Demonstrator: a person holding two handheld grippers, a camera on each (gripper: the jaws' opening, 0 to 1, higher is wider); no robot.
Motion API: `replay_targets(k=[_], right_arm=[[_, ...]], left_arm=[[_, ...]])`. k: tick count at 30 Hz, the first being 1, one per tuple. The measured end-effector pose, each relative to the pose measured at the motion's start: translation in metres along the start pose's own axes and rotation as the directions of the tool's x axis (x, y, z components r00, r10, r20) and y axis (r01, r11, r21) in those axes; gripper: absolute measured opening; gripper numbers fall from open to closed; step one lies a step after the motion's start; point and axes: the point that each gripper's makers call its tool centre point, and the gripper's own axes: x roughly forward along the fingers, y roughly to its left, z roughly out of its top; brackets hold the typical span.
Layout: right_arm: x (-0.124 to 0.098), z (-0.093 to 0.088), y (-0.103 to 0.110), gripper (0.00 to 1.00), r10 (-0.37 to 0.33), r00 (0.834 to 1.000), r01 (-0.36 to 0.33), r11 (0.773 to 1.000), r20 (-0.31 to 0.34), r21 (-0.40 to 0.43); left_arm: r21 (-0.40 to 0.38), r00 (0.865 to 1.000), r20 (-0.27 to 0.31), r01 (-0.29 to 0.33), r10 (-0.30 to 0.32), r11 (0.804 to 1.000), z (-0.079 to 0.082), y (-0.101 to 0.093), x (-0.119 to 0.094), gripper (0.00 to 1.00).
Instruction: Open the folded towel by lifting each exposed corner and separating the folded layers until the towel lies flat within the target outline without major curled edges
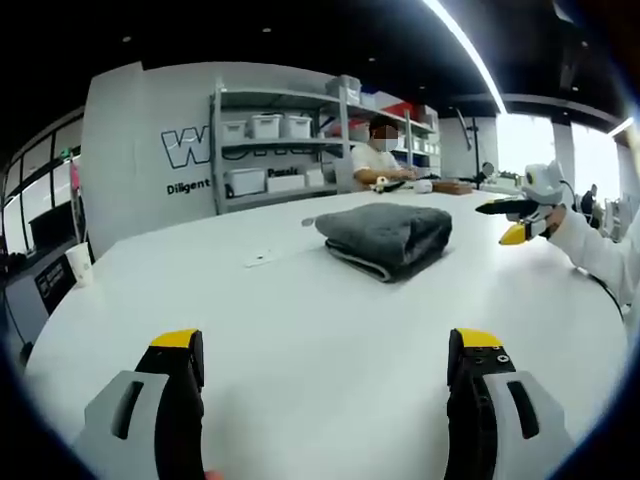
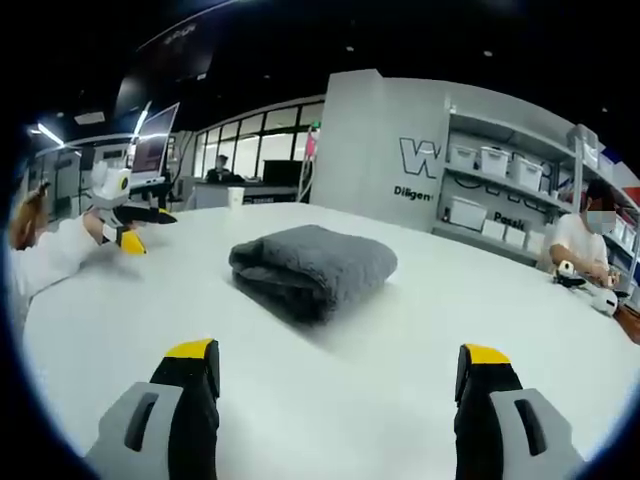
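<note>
Your left gripper (image 1: 325, 370) has its jaws wide apart with nothing in them, low over the white table (image 1: 300, 310). Your right gripper (image 2: 340, 385) is the same, jaws apart and holding nothing. The towel (image 2: 312, 268) is ahead of both, still folded in a thick gray pile on the table, with no jaw touching it.

To do this step well, come in slow and low. The folded layers show along the towel's near edge (image 1: 372, 262). Pinch just the top layer at a corner, not the whole pile. Lift it up and away so the fold opens.

Far behind the towel, a wall (image 1: 150, 130) has a big "W" and words starting "Diligent". The rest is cut off by the shelves (image 1: 280, 140).
</note>
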Motion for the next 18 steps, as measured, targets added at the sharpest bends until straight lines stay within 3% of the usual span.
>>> replay_targets(k=[6,18], right_arm=[[0.011,0.01,0.014,0.98,-0.006,1.0,0.006,0.999,-0.002,-0.045],[0.057,0.062,0.07,0.93,0.065,0.997,-0.055,0.968,0.032,-0.246]], left_arm=[[0.003,1.0,-0.007,0.02,-0.02,1.0,0.0,-0.007,0.002,1.0],[-0.005,1.0,0.002,0.029,-0.029,1.0,0.002,-0.011,0.001,1.0]])
